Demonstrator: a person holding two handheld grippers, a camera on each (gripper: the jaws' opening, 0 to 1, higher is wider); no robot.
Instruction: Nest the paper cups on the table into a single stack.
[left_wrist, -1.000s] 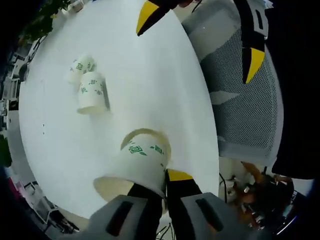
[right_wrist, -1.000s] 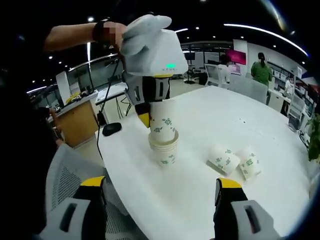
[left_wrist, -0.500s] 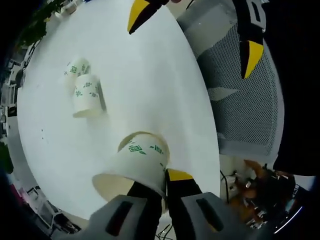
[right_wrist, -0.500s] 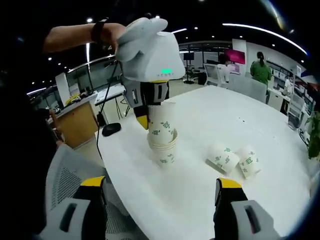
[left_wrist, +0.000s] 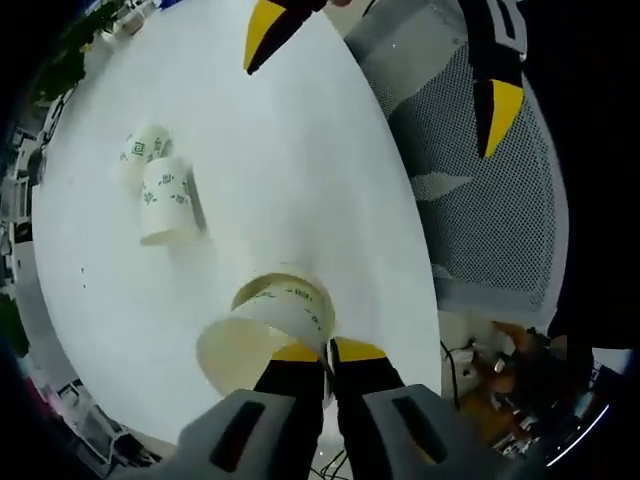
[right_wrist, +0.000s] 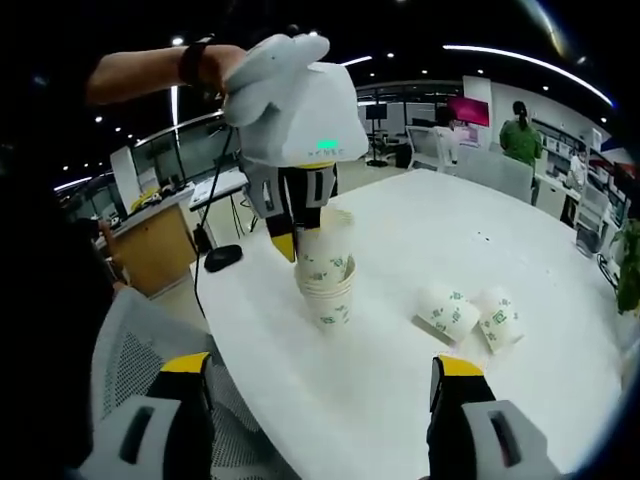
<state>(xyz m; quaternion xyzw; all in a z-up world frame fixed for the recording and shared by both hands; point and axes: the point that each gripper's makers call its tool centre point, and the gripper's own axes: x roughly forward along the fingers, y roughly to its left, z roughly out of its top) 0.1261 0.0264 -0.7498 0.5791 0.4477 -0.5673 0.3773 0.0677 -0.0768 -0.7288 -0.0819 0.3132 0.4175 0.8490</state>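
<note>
1. The left gripper (left_wrist: 325, 352) pinches the rim of a paper cup (left_wrist: 262, 335), which sits partly nested in the upright stack (right_wrist: 326, 292) on the white table (right_wrist: 520, 330).
2. The right gripper (right_wrist: 325, 385) hangs wide open, empty, near the table edge.
3. Two loose cups (right_wrist: 467, 315) lie on their sides, touching, well apart from the stack.

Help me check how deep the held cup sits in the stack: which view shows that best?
The right gripper view: it shows the held cup from the side, sunk into the stack, pinched by the left gripper. The left gripper view looks down its open mouth, hiding the depth.
</note>
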